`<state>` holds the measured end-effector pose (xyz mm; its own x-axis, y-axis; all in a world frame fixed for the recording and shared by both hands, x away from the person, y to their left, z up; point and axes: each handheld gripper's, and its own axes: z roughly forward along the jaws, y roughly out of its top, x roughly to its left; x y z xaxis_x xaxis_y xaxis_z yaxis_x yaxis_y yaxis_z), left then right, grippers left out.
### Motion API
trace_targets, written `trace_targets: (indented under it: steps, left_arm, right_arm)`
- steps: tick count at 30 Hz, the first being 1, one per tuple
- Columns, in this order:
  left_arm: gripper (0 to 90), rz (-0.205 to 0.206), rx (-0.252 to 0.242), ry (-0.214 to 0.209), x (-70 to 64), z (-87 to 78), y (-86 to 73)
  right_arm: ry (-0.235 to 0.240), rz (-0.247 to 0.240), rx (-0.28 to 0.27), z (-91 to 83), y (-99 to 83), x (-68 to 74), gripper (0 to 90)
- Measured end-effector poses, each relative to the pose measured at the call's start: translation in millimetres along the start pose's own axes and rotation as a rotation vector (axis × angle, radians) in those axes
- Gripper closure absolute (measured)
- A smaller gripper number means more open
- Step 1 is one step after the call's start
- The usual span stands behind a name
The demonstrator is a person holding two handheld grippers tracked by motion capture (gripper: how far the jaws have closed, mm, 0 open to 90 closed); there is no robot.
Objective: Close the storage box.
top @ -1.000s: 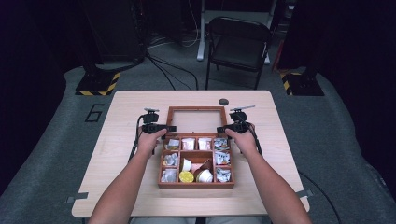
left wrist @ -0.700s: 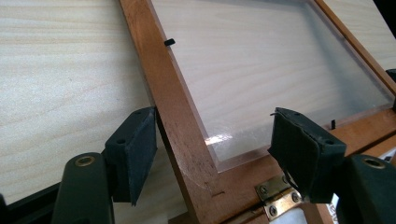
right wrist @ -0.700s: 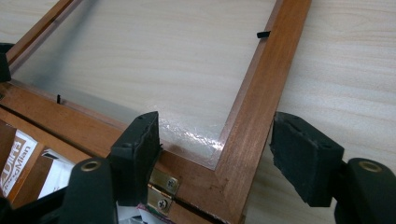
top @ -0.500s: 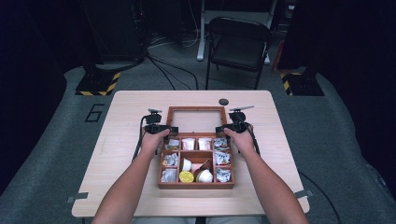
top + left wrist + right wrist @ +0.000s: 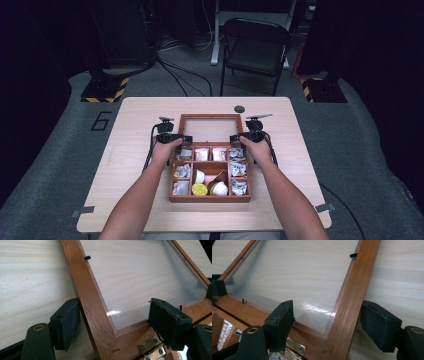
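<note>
A wooden compartment box point(image 5: 210, 198) holds several sachets and small cups. Its glazed lid point(image 5: 209, 127) lies open flat on the table behind it. My left gripper point(image 5: 187, 138) is open at the lid's near-left corner. In the left gripper view the left gripper point(image 5: 117, 320) straddles the lid's side rail point(image 5: 87, 297) above a brass hinge point(image 5: 150, 348), pads apart from the wood. My right gripper point(image 5: 233, 137) is open at the near-right corner. The right gripper point(image 5: 330, 321) likewise straddles the lid's other rail point(image 5: 352, 295), with a hinge point(image 5: 295, 347) below.
A small dark round object point(image 5: 239, 109) lies on the table behind the lid's right corner. Bare tabletop point(image 5: 135, 125) flanks the box on both sides. A folding chair point(image 5: 255, 47) stands beyond the table's far edge.
Both grippers have edged slightly inward toward the lid's near corners. The box and lid have not moved.
</note>
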<state>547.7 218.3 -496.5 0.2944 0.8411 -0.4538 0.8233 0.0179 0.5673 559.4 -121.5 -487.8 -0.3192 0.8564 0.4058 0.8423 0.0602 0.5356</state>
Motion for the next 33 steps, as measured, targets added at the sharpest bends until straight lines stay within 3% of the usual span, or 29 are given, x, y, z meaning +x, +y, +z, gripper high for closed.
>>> trace_targets:
  steps: [7,10,16,24,33]
  left_arm:
    - [25.8,-0.004,0.001,-0.003,0.2,0.1,0.5]
    - [26.7,-0.023,-0.005,-0.005,-0.4,-0.6,1.1]
    - [26.8,-0.016,0.002,-0.007,0.4,-1.6,1.8]
    - [28.5,-0.026,-0.043,-0.02,-1.5,-7.9,4.3]
    - [29.4,0.035,-0.084,-0.03,-6.9,-20.2,6.8]
  right_arm:
    - [0.004,-0.004,-0.004,1.8,0.4,-0.6,25.9]
    - [0.002,0.0,-0.002,1.2,0.7,-0.3,26.2]
    - [-0.001,-0.016,-0.01,-0.8,1.7,-0.1,27.4]
    - [-0.008,-0.026,-0.041,-8.5,3.3,2.6,31.0]
    - [0.005,-0.049,-0.1,-21.1,5.1,8.4,31.8]
